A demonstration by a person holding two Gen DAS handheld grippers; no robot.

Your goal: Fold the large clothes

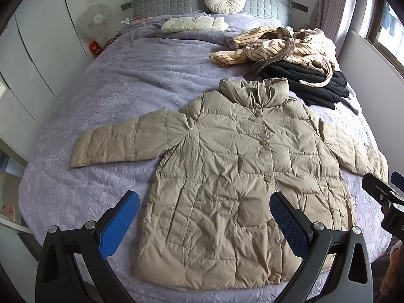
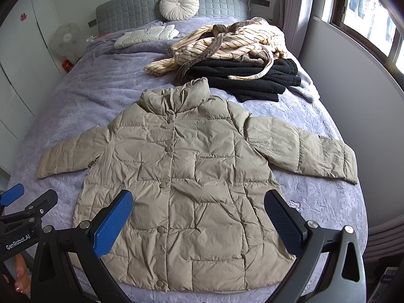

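Observation:
A beige quilted puffer jacket lies flat and buttoned on the bed, front up, collar toward the headboard. Both sleeves are spread out sideways. My left gripper hovers open above the jacket's lower left part, nothing between its blue pads. My right gripper hovers open above the lower right part, also holding nothing. The right gripper's body shows at the right edge of the left wrist view. The left gripper's body shows at the left edge of the right wrist view.
The bed has a lilac cover. A striped cream robe lies on a black garment at the back right. A folded white jacket and round cushion sit by the headboard. A wall flanks the right.

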